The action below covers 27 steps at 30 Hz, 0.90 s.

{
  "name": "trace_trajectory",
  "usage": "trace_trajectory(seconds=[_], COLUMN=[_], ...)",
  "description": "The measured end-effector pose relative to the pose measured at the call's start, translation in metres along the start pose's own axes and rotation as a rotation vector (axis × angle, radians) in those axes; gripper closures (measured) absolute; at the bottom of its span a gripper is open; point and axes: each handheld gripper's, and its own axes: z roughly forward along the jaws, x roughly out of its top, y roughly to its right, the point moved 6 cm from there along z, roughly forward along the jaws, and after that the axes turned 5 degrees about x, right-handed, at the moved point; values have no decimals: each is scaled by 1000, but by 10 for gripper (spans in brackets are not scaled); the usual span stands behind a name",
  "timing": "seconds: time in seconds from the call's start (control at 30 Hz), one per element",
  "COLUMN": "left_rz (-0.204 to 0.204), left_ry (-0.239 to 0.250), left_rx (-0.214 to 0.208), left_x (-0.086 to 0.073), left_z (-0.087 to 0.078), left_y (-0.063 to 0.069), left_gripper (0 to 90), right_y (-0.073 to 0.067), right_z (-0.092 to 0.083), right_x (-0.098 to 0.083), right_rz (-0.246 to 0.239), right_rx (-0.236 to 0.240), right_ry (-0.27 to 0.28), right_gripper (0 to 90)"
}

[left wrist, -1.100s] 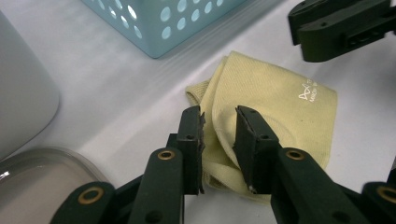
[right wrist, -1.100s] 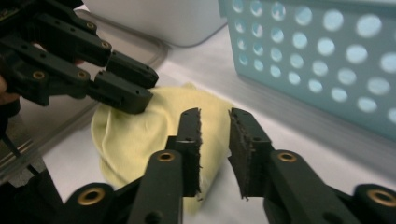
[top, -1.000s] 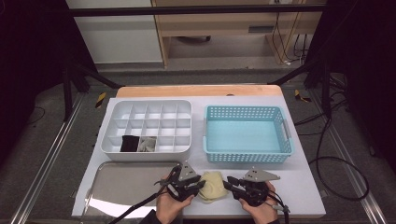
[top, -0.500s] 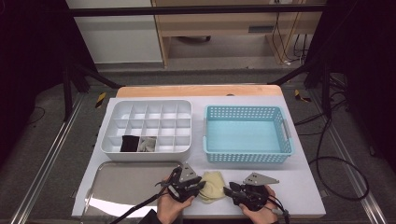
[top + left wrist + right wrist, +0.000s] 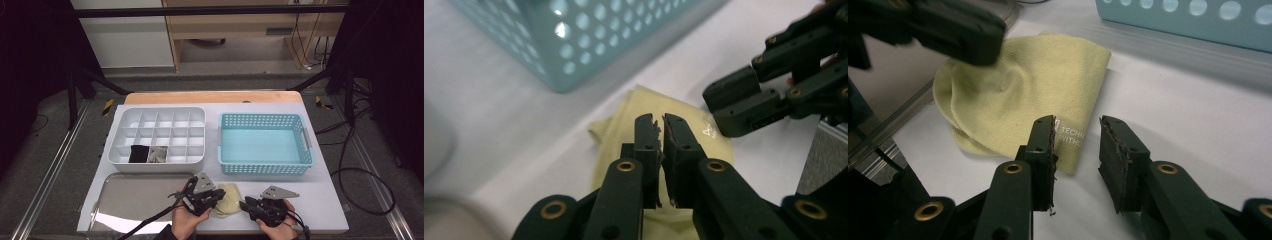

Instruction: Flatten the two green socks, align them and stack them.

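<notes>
1. The yellow cloth [image 5: 227, 199] lay folded on the white table [image 5: 320, 200], right at the near edge, between the two hands and just in front of the blue basket [image 5: 264, 145].
2. The left gripper [image 5: 663, 125] had just been closing, and there it was: jaws drawn together with only a hairline slit between them, over the cloth. Whether any fabric was pinched in that slit I couldn't tell.
3. In the high view the left gripper [image 5: 216, 194] sat at the cloth's left edge, beside the steel tray [image 5: 135, 200].
4. The right gripper [image 5: 1077, 131] had jaws standing apart, having just eased a little closer. The corner of the cloth [image 5: 1028, 95] with the white lettering sat at the left jaw, bare table in the gap, nothing pressed.
5. In the high view the right gripper [image 5: 246, 205] pointed at the cloth from the right.
6. Behind the tray, the white compartment box [image 5: 157, 137] held a black item [image 5: 138, 153] and a grey item [image 5: 158, 154] in neighbouring cells of its front row.
</notes>
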Motion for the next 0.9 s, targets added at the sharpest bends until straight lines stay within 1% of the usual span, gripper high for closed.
trace_trajectory(seconds=[0.07, 0.2, 0.33, 0.47, 0.57, 0.6, 0.63, 0.73, 0.83, 0.9], left_rz=[0, -4, -6, -29, -42, -44, -45, -54, -61, -67], left_ry=[-24, -44, -43, -52, -45, -44, -43, -42, -43, -44], left_rx=[3, 11, 23, 8, 7, 7, 9, 7, 3, 1], left_x=[-4, -8, -9, -9, -9, -9, -9, -9, -9, -9], left_z=[7, 14, 16, 16, 17, 17, 17, 18, 18, 18], left_y=[-1, -2, -1, -3, -3, -3, -3, -3, -4, -4], left_gripper=[886, 896, 898, 898, 898, 898, 899, 898, 898, 897], right_y=[0, 0, -2, -2, -4, -6, -8, -17, -24, -26], right_z=[1, 2, 5, 5, 3, 2, 0, -3, 0, 2], right_x=[0, 0, 1, 2, 5, 7, 9, 16, 18, 18], right_rz=[3, 23, 36, 35, 3, -3, -14, -37, -58, -66], right_rx=[2, 12, 34, 46, 49, 57, 67, 119, 148, 154], right_ry=[2, 1, -4, -5, 1, 12, 22, 46, 34, 29], right_gripper=[688, 737, 814, 854, 861, 862, 863, 865, 865, 866])
